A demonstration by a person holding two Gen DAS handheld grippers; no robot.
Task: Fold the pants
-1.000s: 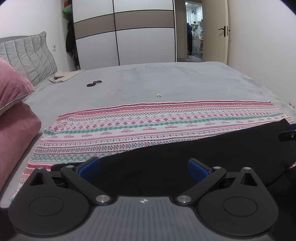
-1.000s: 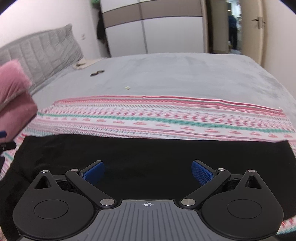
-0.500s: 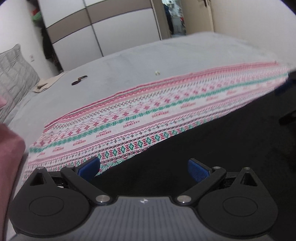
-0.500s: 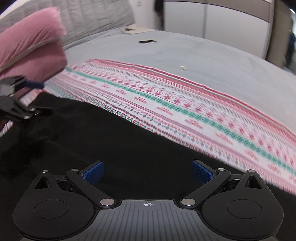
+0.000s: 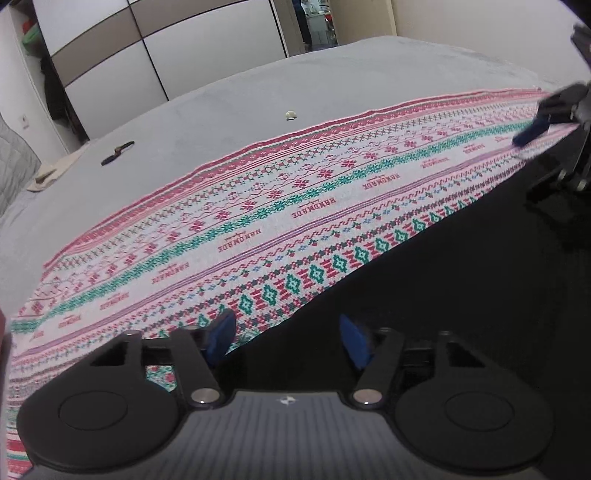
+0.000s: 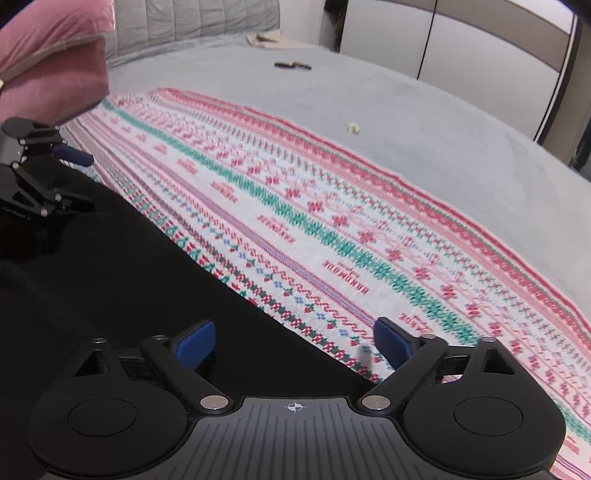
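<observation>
Grey bedspread (image 5: 229, 99) fills the room ahead of me, soft and matte, with a long patterned cloth (image 5: 280, 218) laid flat across it — woven-looking bands of red, green and white, the word HANDMADE repeating along a green stripe. I take that cloth as my landmark.

My black pants (image 5: 461, 295) lie on the near side of the cloth, overlapping its near edge; their long axis runs along the cloth's stripes, from my left side to my right. The fabric is plain, dark and nearly featureless, and its far edge forms one straight line across the pattern. I cannot tell which end is the waist.

My left gripper (image 5: 288, 341) has its blue-padded jaws spread apart with nothing between them, poised where the pants' edge meets the cloth. My right gripper (image 6: 293, 345) is likewise wide apart and empty, one pad over the pants and the other over the cloth.

Beyond the cloth's far edge sit a small pale scrap (image 5: 290, 115) and a dark slim object (image 5: 117, 152) on the bedspread.

Only the right wrist view shows the pink pillow (image 6: 51, 59) and grey quilted headboard (image 6: 195, 18) past the cloth's left end — the left wrist view instead shows a white-and-brown wardrobe (image 5: 155, 55) behind the bed. Each view catches the other gripper at its edge.
</observation>
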